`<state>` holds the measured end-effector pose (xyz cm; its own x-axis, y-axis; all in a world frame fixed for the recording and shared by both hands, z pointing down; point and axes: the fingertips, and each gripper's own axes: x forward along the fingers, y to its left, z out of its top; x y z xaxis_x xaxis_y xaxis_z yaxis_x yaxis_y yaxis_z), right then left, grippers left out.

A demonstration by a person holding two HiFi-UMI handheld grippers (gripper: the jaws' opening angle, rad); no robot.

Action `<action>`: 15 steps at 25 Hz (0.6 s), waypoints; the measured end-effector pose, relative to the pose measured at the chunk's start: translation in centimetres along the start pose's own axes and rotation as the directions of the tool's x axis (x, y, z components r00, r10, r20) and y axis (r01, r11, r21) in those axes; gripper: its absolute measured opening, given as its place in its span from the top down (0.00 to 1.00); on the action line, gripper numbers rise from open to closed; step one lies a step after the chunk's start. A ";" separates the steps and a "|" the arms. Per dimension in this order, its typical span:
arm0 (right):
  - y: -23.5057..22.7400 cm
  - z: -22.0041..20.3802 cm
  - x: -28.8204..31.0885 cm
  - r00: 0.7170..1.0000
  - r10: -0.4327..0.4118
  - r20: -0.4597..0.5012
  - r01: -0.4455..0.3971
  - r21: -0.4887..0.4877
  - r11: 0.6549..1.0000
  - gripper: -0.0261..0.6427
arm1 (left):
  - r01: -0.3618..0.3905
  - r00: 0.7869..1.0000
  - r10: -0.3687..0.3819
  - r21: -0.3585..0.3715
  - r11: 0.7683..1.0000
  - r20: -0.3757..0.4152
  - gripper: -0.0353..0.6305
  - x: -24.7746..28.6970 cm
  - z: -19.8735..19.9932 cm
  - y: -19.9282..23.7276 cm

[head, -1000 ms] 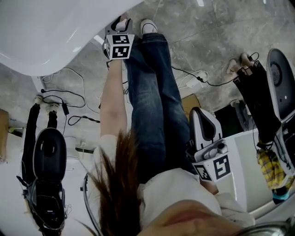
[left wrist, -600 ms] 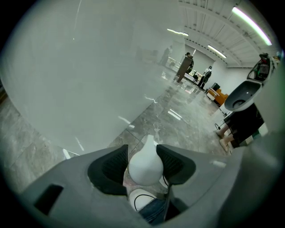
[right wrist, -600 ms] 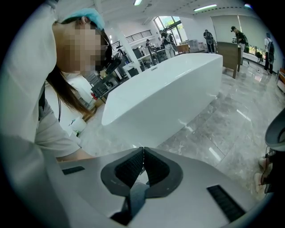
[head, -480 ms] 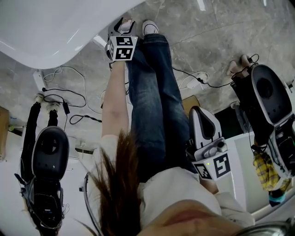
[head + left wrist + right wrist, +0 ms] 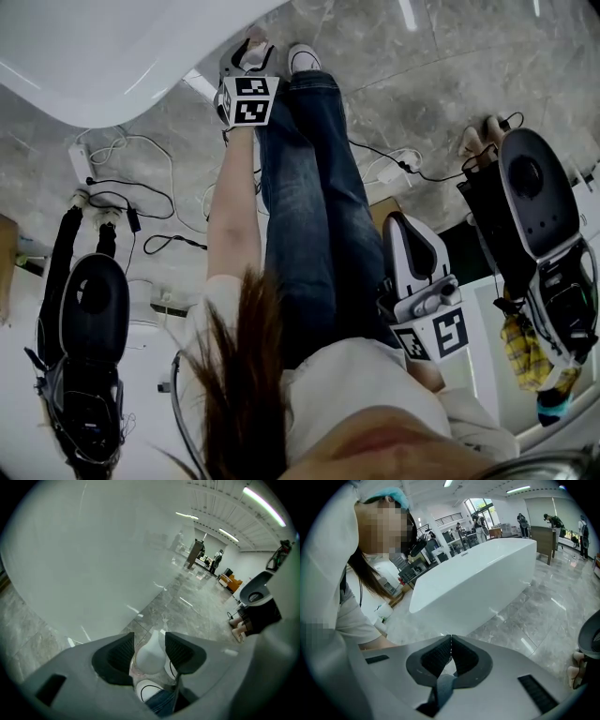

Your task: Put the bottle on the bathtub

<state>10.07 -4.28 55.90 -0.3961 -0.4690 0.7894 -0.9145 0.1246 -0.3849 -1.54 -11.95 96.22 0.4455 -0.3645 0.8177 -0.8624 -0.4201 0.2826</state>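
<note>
Far left, close against the curved wall of the white bathtub (image 5: 94, 66), the left tongs (image 5: 150, 639) hang over the grey stone floor (image 5: 422, 84). Their jaws have just been opening and now stand wide apart. In the gap shows a white, pear-shaped bottle (image 5: 151, 656), low down by the person's white shoe (image 5: 302, 56). Neither pad presses it, and I cannot tell whether it stands on the floor. Nearer and to the right, the right tongs (image 5: 450, 641) sit with pads closed together, gripping nothing.
</note>
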 end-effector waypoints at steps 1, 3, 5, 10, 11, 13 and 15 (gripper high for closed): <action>-0.1 0.1 0.0 1.000 0.003 0.002 -0.003 -0.001 1.000 0.94 | -0.001 1.000 0.001 -0.005 1.000 0.001 0.63 0.0 0.2 -0.1; -0.2 0.4 -0.1 1.000 0.012 0.008 -0.012 -0.003 1.000 0.94 | -0.001 1.000 0.001 -0.009 1.000 -0.002 0.63 -0.2 0.6 -0.5; 0.1 0.6 -0.2 1.000 0.026 0.015 -0.025 -0.009 1.000 0.94 | -0.003 1.000 0.003 -0.009 1.000 -0.006 0.63 -0.6 1.0 -0.8; 0.7 1.0 -0.6 0.997 0.074 0.026 -0.074 -0.028 0.997 0.94 | -0.015 1.000 0.015 -0.031 0.999 -0.004 0.63 -2.6 2.2 -1.8; 0.9 1.1 -0.7 0.996 0.087 0.027 -0.086 -0.035 0.996 0.94 | -0.016 1.000 0.016 -0.036 0.999 -0.005 0.63 -3.1 2.4 -2.1; 1.5 1.1 -1.1 0.993 0.110 0.033 -0.109 -0.049 0.993 0.94 | -0.024 1.000 0.024 -0.048 0.999 -0.001 0.64 -4.7 2.7 -2.4; 2.4 1.3 -1.6 0.990 0.133 0.040 -0.130 -0.063 0.989 0.94 | -0.036 0.999 0.036 -0.064 0.997 0.009 0.64 -6.4 3.1 -2.6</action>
<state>8.63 -4.33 53.11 -0.5106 -0.4833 0.7112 -0.8584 0.2394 -0.4536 -1.41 -11.09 88.74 0.4161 -0.3871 0.8228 -0.8913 -0.3531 0.2846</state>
